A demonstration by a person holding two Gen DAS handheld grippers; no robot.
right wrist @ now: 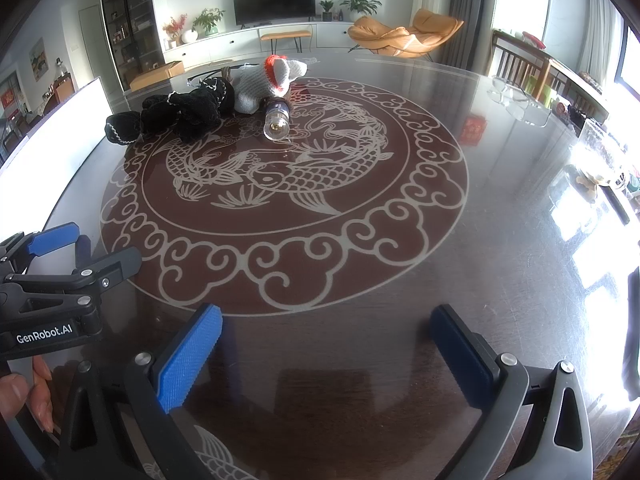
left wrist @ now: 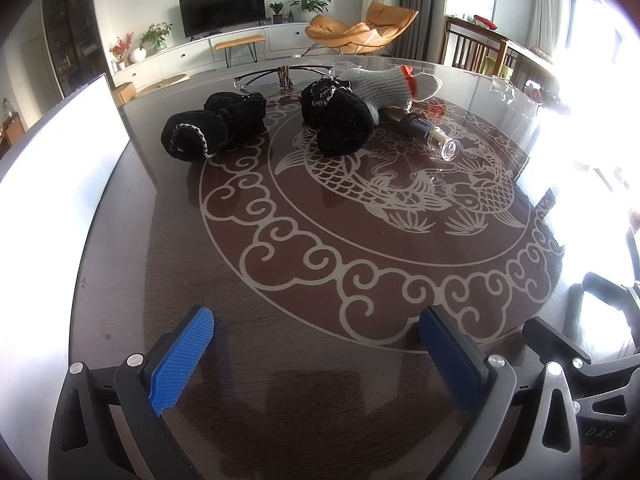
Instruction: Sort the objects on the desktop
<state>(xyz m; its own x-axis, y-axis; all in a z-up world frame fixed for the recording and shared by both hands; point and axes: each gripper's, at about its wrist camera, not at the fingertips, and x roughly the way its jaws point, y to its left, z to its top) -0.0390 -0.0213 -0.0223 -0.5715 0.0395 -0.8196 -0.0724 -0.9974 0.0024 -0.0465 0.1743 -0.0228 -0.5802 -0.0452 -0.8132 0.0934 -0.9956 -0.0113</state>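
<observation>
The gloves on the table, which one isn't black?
The grey knitted glove with the orange band, lying farthest back and partly over the bottle. The two other gloves in front are both black and fuzzy.

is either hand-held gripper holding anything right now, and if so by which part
Nothing is held. The left hand-held gripper and right hand-held gripper are both open and empty above the table, well short of the gloves.

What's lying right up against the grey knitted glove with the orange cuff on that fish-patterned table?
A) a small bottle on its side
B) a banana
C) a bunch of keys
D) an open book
A: a small bottle lies on its side, its far end tucked against the grey knitted glove, clear end pointing toward the camera.
</observation>
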